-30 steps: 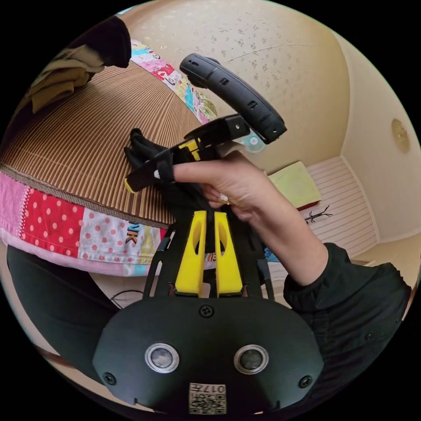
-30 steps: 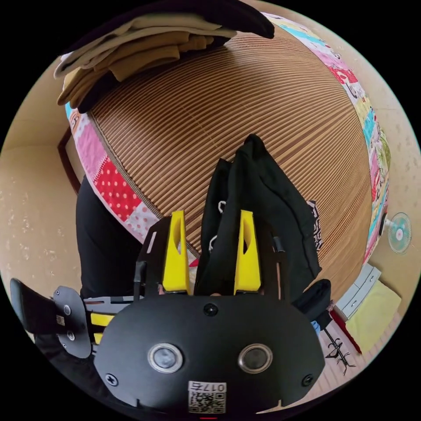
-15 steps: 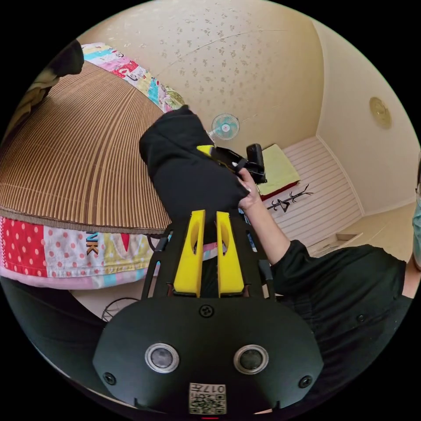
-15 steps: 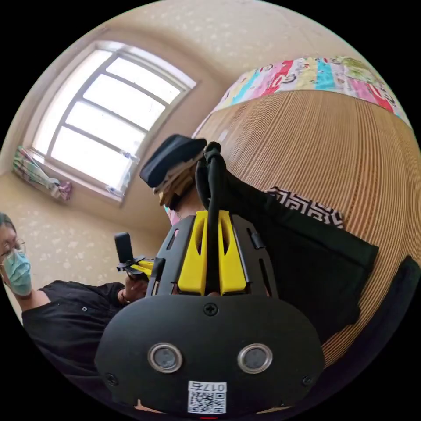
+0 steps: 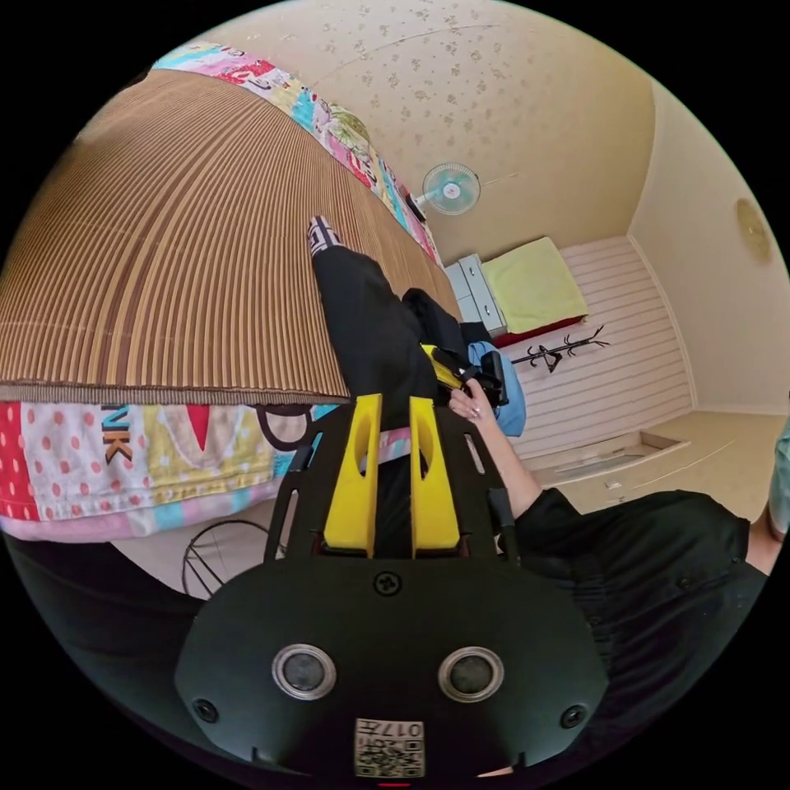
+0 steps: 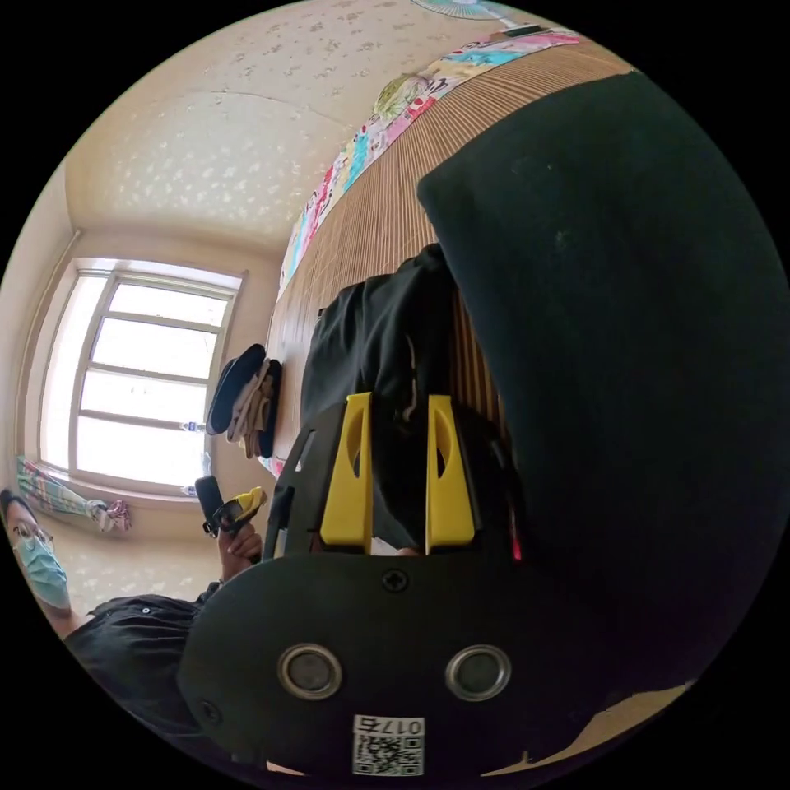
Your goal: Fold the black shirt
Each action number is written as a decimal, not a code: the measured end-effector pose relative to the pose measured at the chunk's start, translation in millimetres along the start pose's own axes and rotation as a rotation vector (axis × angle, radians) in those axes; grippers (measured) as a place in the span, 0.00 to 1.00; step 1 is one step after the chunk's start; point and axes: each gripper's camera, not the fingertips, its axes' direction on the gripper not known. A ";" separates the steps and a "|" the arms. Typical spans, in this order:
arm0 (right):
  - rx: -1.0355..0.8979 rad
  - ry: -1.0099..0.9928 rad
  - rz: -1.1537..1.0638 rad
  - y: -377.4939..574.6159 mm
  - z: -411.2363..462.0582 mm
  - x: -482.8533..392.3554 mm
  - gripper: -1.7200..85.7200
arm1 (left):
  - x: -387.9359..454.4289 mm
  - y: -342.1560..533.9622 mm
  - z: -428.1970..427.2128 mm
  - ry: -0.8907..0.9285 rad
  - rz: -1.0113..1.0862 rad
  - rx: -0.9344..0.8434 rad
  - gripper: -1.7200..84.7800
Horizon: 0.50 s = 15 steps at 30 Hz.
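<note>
The black shirt (image 5: 362, 313) lies stretched along the brown striped mat (image 5: 164, 247) toward the bed's edge. My left gripper (image 5: 396, 403) is shut on its near end, with black cloth pinched between the yellow jaws. A hand holds my right gripper (image 5: 457, 370) at the shirt's far end. In the right gripper view the right gripper (image 6: 399, 403) has its jaws apart, and a bunched fold of the shirt (image 6: 370, 346) lies loosely between them. The left gripper (image 6: 234, 506) shows small at the lower left, held in a hand.
A big black mass of cloth (image 6: 625, 370) hangs close at the right. Folded clothes (image 6: 247, 399) are piled at the mat's far end near a window (image 6: 140, 378). A patchwork quilt (image 5: 164, 461) edges the bed. A fan (image 5: 451, 188) and drawers (image 5: 469, 288) stand beyond.
The shirt, held up in a bundle half a second ago, now lies stretched on the mat. The right jaws closed on it, then spread apart. Both cameras swung.
</note>
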 end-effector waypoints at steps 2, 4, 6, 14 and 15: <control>-0.022 0.020 -0.004 2.3 -9.5 0.4 0.15 | 2.3 -6.2 14.8 -0.001 0.000 -0.036 0.12; -0.033 0.050 -0.013 6.9 -19.4 -0.1 0.15 | 4.8 -12.3 30.6 -0.012 0.005 -0.078 0.13; -0.055 0.108 -0.052 15.4 -29.5 -1.4 0.15 | 7.1 -20.6 51.7 -0.065 0.009 -0.129 0.13; -0.166 0.148 0.014 40.7 -55.9 24.0 0.09 | -2.1 -58.6 99.0 -0.195 -0.041 -0.276 0.09; -0.152 0.093 0.016 41.1 -64.8 26.7 0.07 | -2.3 -66.3 98.0 -0.173 -0.025 -0.285 0.07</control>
